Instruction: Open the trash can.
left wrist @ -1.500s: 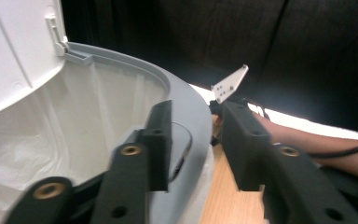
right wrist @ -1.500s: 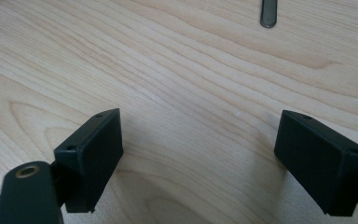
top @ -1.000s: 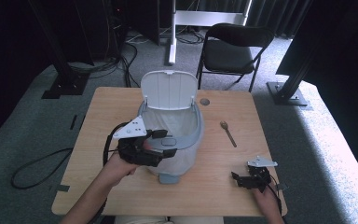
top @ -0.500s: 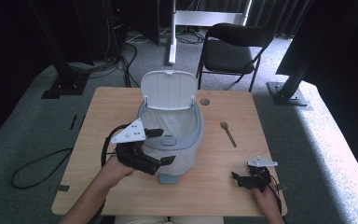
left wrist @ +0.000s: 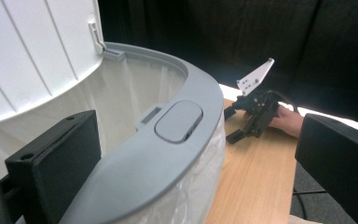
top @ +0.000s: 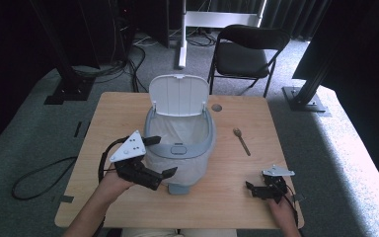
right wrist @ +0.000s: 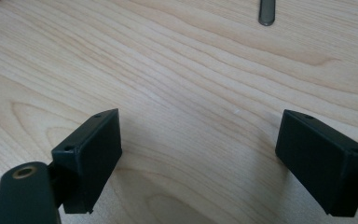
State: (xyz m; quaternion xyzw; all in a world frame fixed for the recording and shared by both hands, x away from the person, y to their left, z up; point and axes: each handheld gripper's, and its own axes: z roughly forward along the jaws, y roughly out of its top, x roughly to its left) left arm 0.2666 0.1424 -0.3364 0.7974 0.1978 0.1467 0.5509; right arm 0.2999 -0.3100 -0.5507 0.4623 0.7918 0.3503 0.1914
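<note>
A grey pedal bin (top: 205, 148) with a white liner stands mid-table, its white lid (top: 178, 95) tipped up and back. My left gripper (top: 167, 155) is at the bin's front left. Its jaws have just been opening and now stand wide. In the left gripper view the bin's front rim (left wrist: 135, 172) with its push button (left wrist: 178, 121) lies between the left gripper's (left wrist: 196, 140) jaws, and neither pad presses on it. My right gripper (top: 251, 190) rests open on the table at the front right, with bare wood inside the right gripper (right wrist: 200, 135). It also shows farther off in the left gripper view (left wrist: 230, 125).
A spoon (top: 241, 141) lies on the wooden table (top: 113, 118) right of the bin; its handle end (right wrist: 266, 11) shows beyond my right jaws. The bin's pedal (top: 177, 188) juts toward the front edge. A black chair (top: 244, 54) and dark stands are behind the table.
My left jaws have opened from around the bin's front rim and the hand has drawn slightly back toward the front left. The right gripper has not moved.
</note>
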